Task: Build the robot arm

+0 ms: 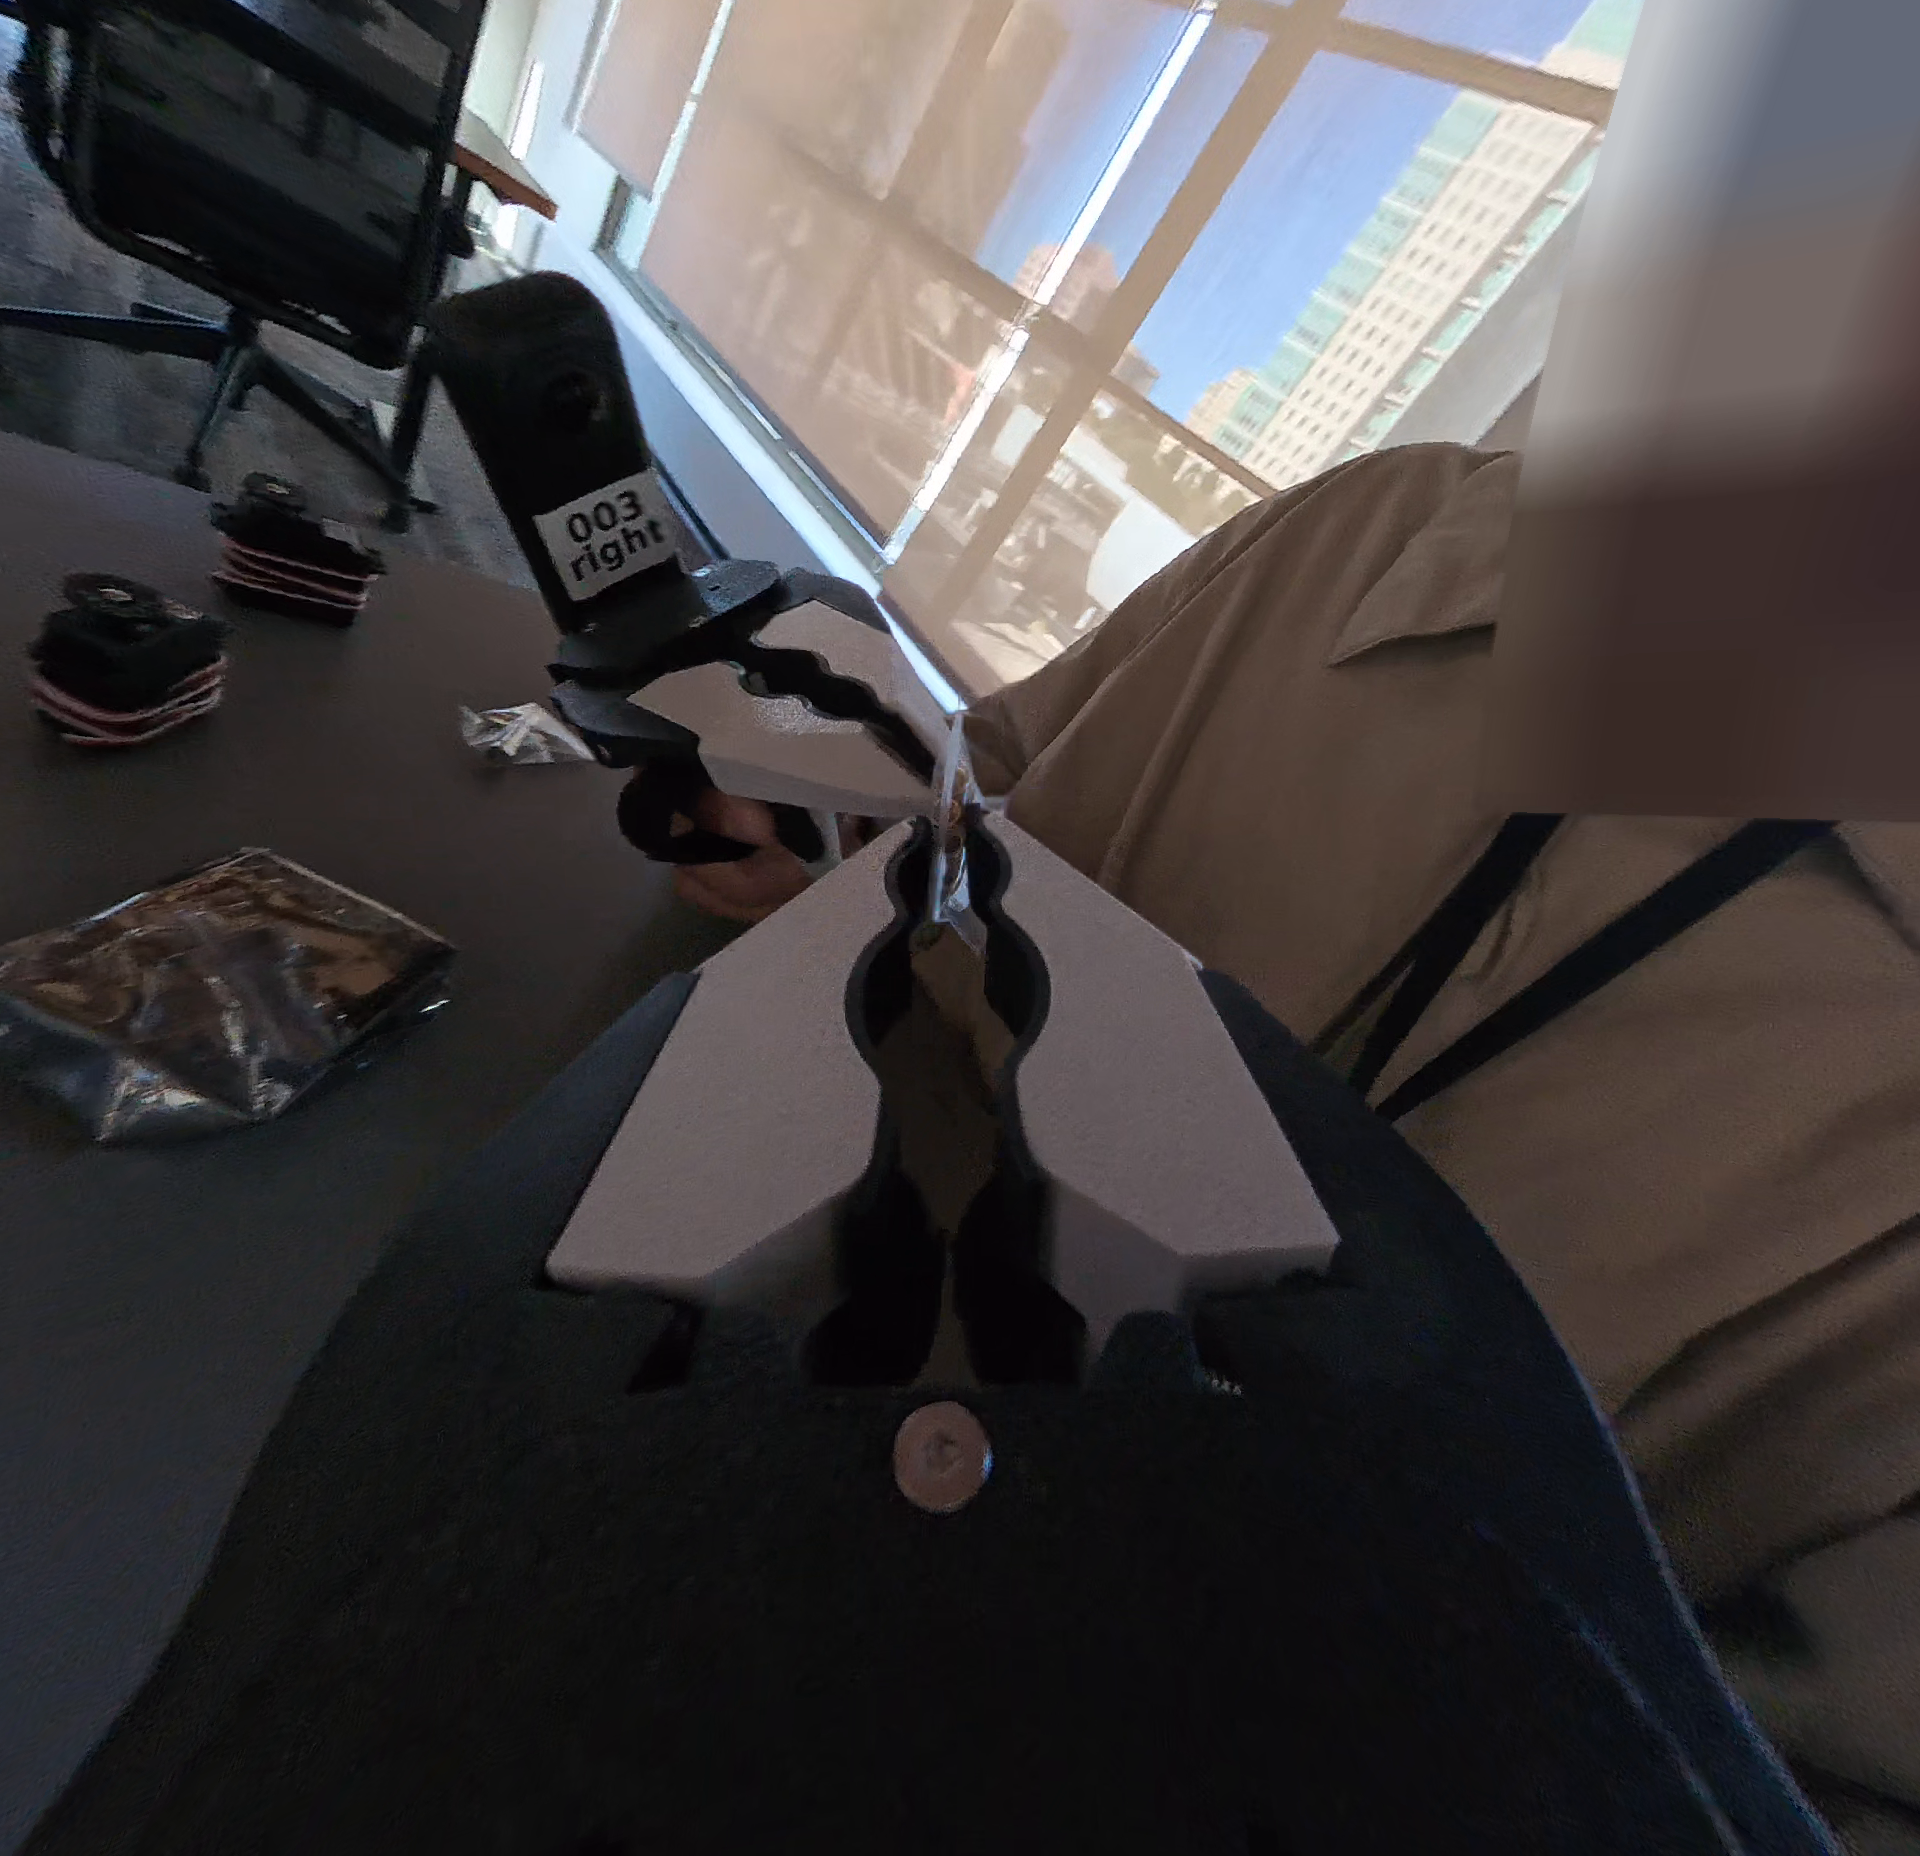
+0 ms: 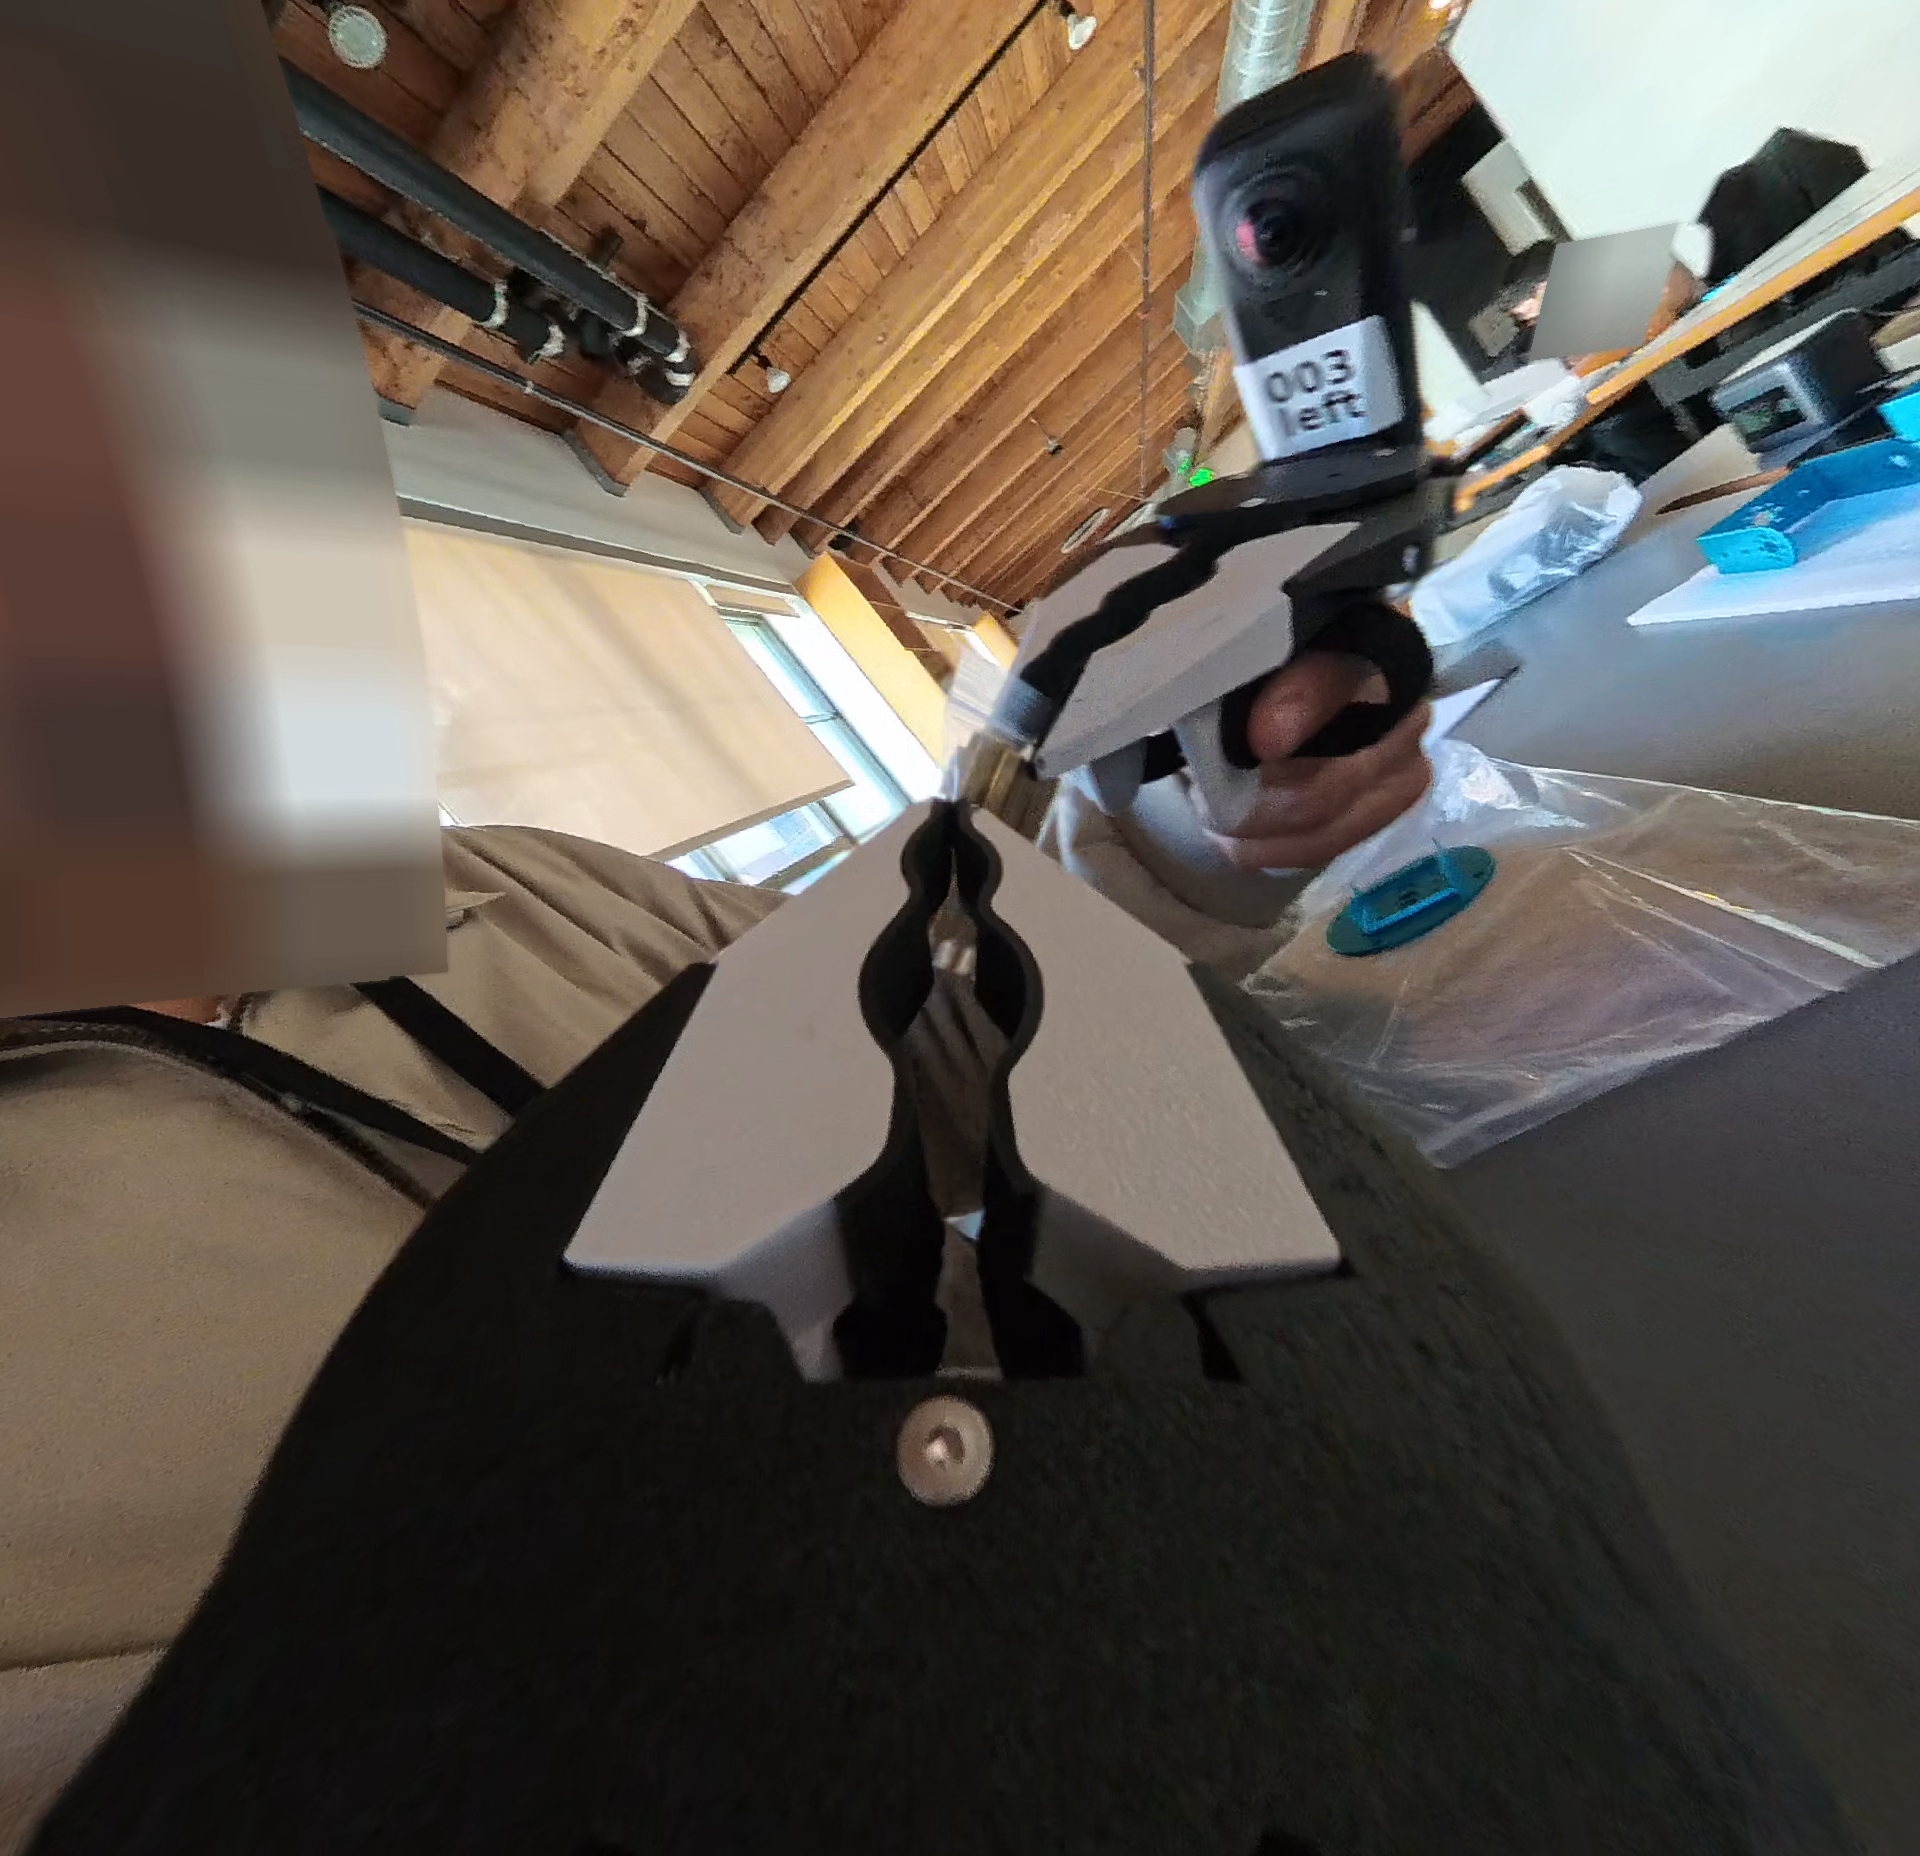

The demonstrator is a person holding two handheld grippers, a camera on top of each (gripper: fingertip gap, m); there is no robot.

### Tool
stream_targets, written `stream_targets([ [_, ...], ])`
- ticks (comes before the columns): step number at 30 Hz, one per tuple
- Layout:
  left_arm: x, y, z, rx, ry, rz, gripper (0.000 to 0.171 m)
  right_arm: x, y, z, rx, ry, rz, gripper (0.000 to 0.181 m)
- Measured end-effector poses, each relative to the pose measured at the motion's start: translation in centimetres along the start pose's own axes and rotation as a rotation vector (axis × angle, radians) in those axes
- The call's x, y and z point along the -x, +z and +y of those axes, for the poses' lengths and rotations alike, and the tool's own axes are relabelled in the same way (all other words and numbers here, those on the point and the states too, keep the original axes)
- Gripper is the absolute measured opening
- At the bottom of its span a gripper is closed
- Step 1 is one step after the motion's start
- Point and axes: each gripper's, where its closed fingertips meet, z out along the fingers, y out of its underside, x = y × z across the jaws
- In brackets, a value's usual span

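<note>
Here the left gripper (image 1: 951, 830) and the right gripper (image 2: 951, 819) meet tip to tip in the air in front of a person's beige jacket (image 1: 1351, 767). Each has its fingers closed to a slit, apparently pinching one thin clear piece (image 1: 948, 850) seen edge-on; what it is cannot be told. Below lies a dark table (image 1: 312, 1235) with a silver foil pouch (image 1: 208, 985). Behind are a blind-covered window (image 1: 935, 248) and, overhead, a wooden ceiling (image 2: 831, 196).

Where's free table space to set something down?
Bare dark table between the foil bag and the left gripper, and between the bag and the two striped stacks. Crowded around the crumpled wrapper beside the right gripper.
</note>
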Motion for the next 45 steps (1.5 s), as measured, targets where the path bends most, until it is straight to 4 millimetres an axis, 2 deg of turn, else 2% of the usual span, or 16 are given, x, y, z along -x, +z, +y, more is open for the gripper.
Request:
stream_targets([
  [4,2.1,-1.3,0.8,0.102,0.034,-0.186,0.001,-3.4,-1.2,-0.1,0.010,-0.094,0.226,0.000],
  [7,5.3,-5.0,0.7,0.202,0.021,-0.385,0.000,-6.3,-3.2,-0.5,0.034,-0.260,0.481,0.020],
  [9,9.2,-9.3,0.3,0.276,-0.032,-0.577,0.000,-7.3,-4.4,-0.4,0.066,-0.330,0.588,0.022],
  [12,15.3,-15.4,-0.7,0.301,-0.209,-0.777,0.000,-7.4,-4.8,0.2,0.094,-0.338,0.610,0.023],
  [16,20.9,-19.0,-0.1,0.334,-0.420,-0.805,0.000,-7.6,-5.2,1.8,0.180,-0.343,0.624,0.024],
  [21,23.0,-19.7,1.1,0.439,-0.389,-0.824,0.002,-7.2,-7.3,5.2,0.423,-0.388,0.662,0.026],
  [25,23.6,-21.1,0.2,0.451,-0.275,-0.977,0.036,-7.5,-8.6,7.4,0.569,-0.351,0.663,0.027],
  [27,22.4,-22.0,-0.4,0.445,-0.251,-1.067,0.047,-7.7,-8.5,7.9,0.595,-0.310,0.642,0.026],
  [30,17.4,-20.6,-1.9,0.383,-0.143,-1.145,0.048,-8.0,-8.4,8.6,0.649,-0.283,0.616,0.025],
  [32,12.5,-16.5,-1.2,0.337,-0.061,-1.079,0.048,-7.6,-8.1,9.4,0.692,-0.259,0.554,0.020],
  [34,7.6,-10.8,2.4,0.361,-0.060,-0.934,0.048,-6.9,-7.7,9.9,0.698,-0.212,0.475,0.014],
  [36,4.3,-6.0,7.0,0.414,-0.067,-0.855,0.048,-6.4,-7.4,9.9,0.692,-0.190,0.443,0.004],
  [39,2.8,-1.2,12.6,0.449,-0.064,-0.833,0.048,-5.5,-6.6,9.2,0.624,-0.217,0.441,0.000],
  [41,3.2,0.5,14.7,0.446,-0.063,-0.840,0.049,-3.9,-5.5,8.5,0.539,-0.274,0.399,0.000],
  [44,3.6,2.3,14.7,0.308,-0.097,-0.791,0.045,-3.1,-4.8,7.9,0.467,-0.330,0.439,0.000],
  [45,3.7,2.5,14.2,0.257,-0.087,-0.785,0.026,-2.7,-4.7,8.0,0.457,-0.324,0.438,0.000],
])
